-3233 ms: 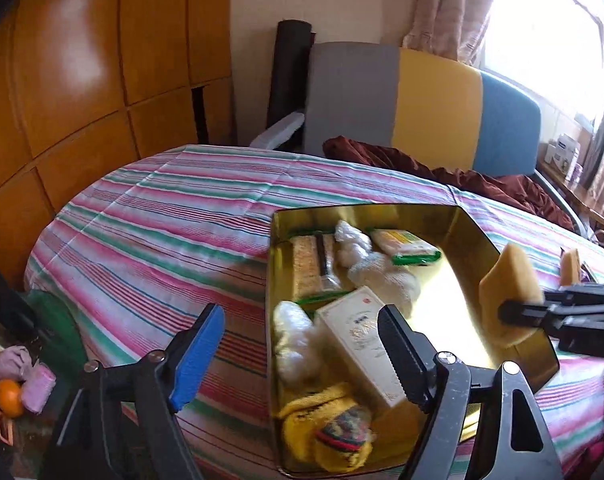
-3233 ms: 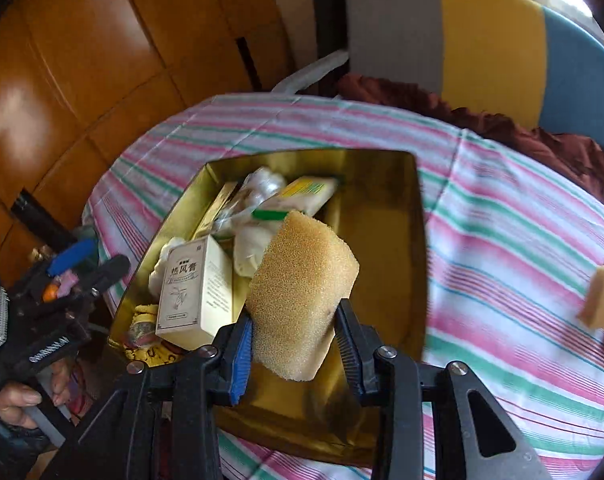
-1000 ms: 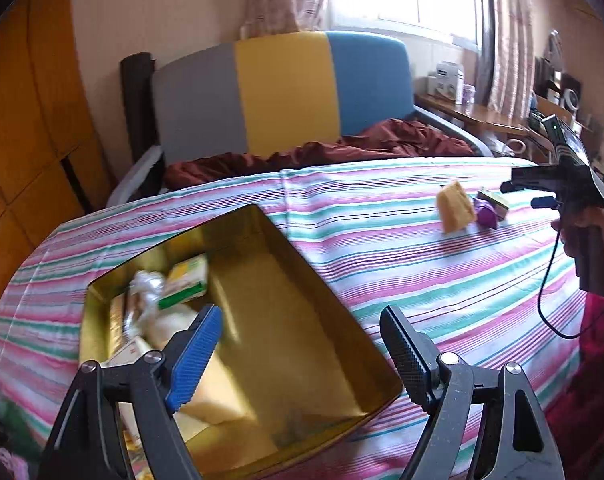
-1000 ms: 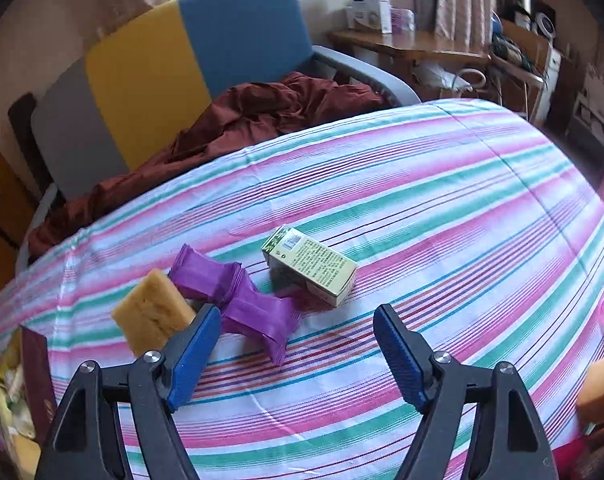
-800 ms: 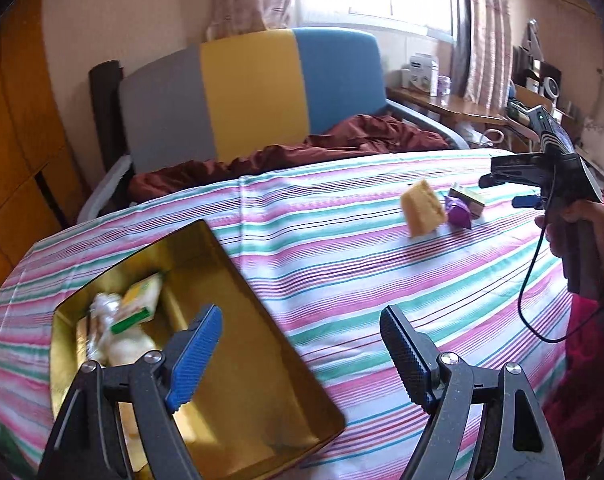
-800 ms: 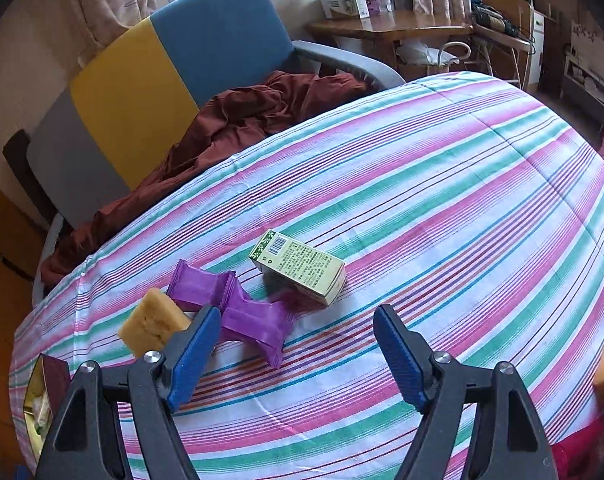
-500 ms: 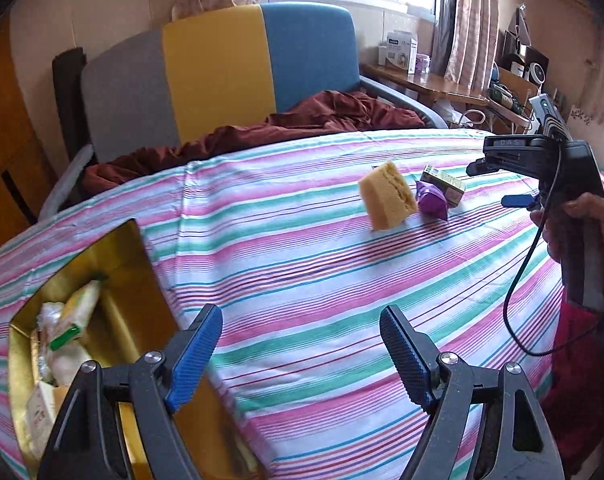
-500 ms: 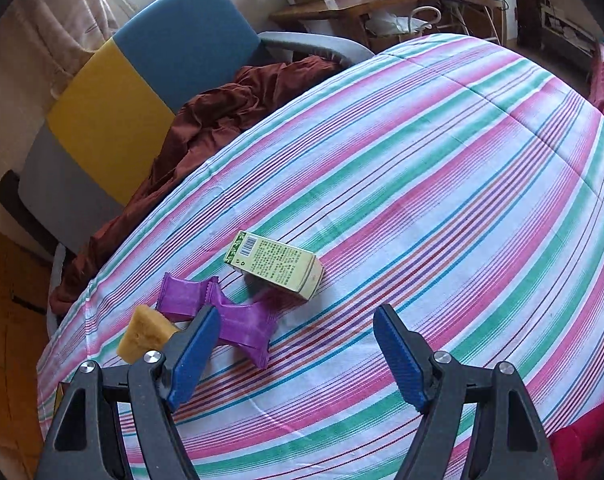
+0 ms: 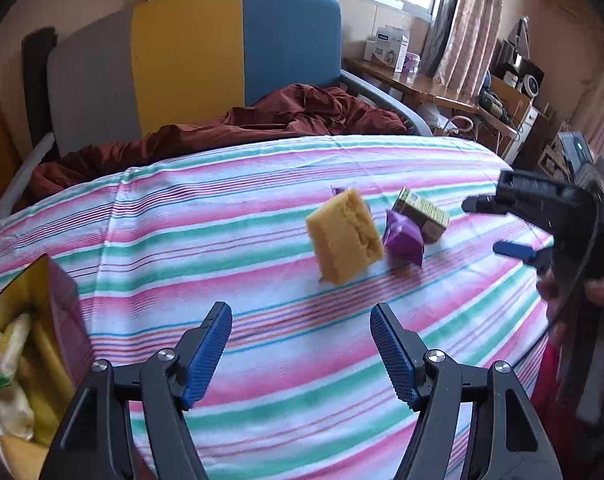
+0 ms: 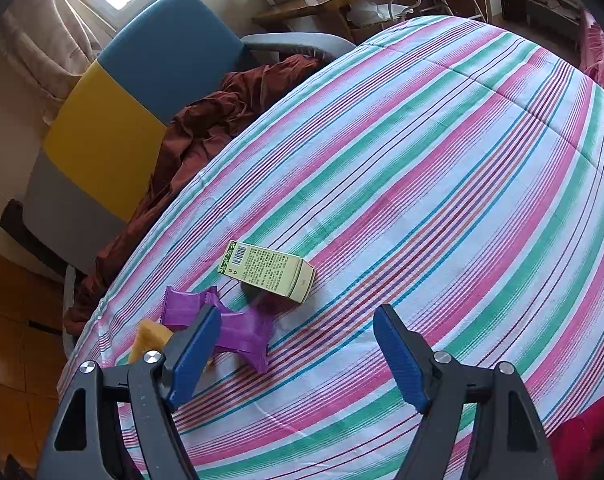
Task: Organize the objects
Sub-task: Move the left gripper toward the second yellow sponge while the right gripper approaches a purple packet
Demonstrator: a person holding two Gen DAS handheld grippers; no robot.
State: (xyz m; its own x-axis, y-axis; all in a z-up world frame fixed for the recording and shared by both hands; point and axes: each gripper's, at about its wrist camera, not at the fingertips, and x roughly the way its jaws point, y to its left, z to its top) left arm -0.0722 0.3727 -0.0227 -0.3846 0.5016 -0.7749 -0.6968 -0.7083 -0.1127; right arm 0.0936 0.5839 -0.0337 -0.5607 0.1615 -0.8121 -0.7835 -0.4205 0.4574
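Note:
A yellow sponge (image 9: pixel 344 236) stands on edge on the striped tablecloth (image 9: pixel 205 224), with purple packets (image 9: pixel 404 236) and a small green box (image 9: pixel 422 212) just right of it. My left gripper (image 9: pixel 299 346) hovers in front of the sponge; its jaws are closing with nothing between them. My right gripper (image 10: pixel 295 350), also seen as the right gripper (image 9: pixel 498 226) held by a hand at the right, is open and empty above the purple packets (image 10: pixel 237 322) and green box (image 10: pixel 267 270). The sponge (image 10: pixel 149 338) peeks out behind its left finger.
A gold tin (image 9: pixel 41 312) holding several items sits at the table's left edge. Behind the table is a grey, yellow and blue chair (image 9: pixel 189 56) with a maroon cloth (image 9: pixel 229 128). A wooden side table (image 9: pixel 430 88) stands at the right.
The left gripper has swung right, away from the gold tin, toward the sponge, and its jaws have narrowed. The right gripper has rolled and stays open over the box and packets.

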